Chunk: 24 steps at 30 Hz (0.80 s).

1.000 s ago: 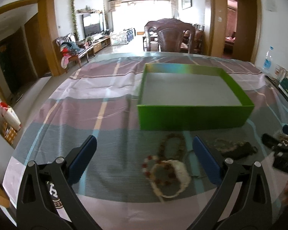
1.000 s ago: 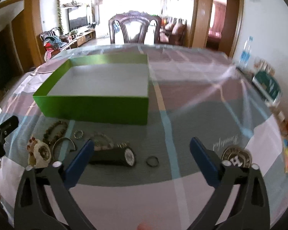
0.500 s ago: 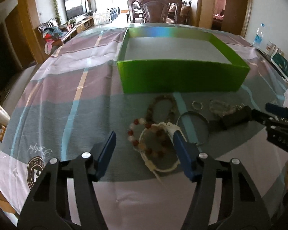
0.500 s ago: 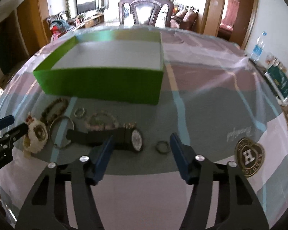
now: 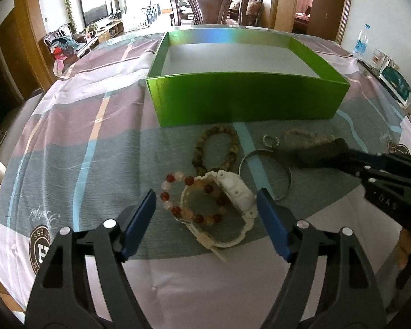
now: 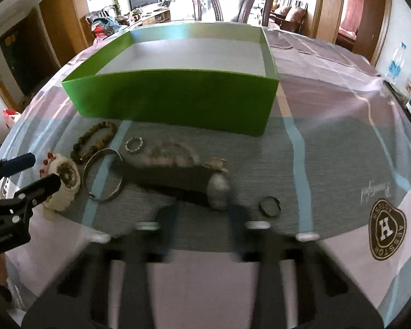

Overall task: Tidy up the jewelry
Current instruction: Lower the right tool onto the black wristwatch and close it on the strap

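Left gripper (image 5: 205,216) jaws gape around white watch (image 5: 233,192); right gripper (image 6: 202,219) jaws, just closing, pinch black watch (image 6: 178,183). Beads (image 5: 178,192) may snag.

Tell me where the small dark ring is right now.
In the right wrist view, the small dark ring lies alone on the grey band of the tablecloth, just right of the black watch and in front of the green box.
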Tool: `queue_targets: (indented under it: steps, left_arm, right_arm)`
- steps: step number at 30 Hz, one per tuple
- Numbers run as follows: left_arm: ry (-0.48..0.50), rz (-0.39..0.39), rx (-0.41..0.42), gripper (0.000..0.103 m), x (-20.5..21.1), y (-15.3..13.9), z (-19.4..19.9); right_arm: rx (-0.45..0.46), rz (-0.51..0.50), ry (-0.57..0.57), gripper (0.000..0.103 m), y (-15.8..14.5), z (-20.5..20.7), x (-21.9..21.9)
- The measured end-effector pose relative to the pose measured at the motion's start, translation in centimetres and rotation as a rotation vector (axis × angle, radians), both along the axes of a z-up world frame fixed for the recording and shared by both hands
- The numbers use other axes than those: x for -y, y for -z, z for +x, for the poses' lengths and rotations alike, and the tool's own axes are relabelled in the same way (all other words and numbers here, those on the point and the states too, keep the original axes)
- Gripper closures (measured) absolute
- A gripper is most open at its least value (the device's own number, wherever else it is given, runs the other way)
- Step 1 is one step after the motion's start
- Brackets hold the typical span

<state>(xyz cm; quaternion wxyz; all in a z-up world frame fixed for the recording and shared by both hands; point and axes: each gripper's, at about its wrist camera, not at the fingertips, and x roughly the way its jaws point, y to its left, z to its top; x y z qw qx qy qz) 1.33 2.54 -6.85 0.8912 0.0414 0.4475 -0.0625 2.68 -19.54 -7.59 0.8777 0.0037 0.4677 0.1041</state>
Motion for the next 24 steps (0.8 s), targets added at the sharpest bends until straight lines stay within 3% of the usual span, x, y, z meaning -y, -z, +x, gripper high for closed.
queue_targets:
  steps: [12, 14, 16, 19, 21, 22, 24]
  left_arm:
    - [-0.002, -0.007, -0.001, 0.023, -0.13, 0.06, 0.15]
    - [0.003, -0.013, 0.001, 0.027, -0.25, 0.06, 0.17]
    - [0.038, -0.048, -0.004, 0.046, -0.20, -0.04, 0.09]
    - [0.066, -0.057, -0.006, 0.052, 0.25, -0.02, 0.01]
    - [0.070, -0.053, -0.011, 0.048, 0.43, 0.13, 0.05]
    - [0.068, -0.052, -0.019, 0.034, 0.46, 0.25, 0.13]
    - [0.060, -0.045, -0.017, 0.026, 0.36, 0.34, 0.18]
  right_arm:
    - [0.046, -0.053, 0.016, 0.086, 0.31, 0.18, -0.93]
    - [0.050, -0.045, 0.012, 0.089, 0.23, 0.16, -0.90]
    - [0.052, -0.038, 0.010, 0.090, 0.17, 0.14, -0.76]
    - [0.055, -0.044, 0.009, 0.090, 0.12, 0.20, -0.69]
    - [0.057, -0.050, 0.008, 0.090, 0.17, 0.25, -0.77]
    - [0.057, -0.051, 0.008, 0.090, 0.18, 0.28, -0.73]
    - [0.055, -0.053, 0.010, 0.090, 0.26, 0.37, -0.64]
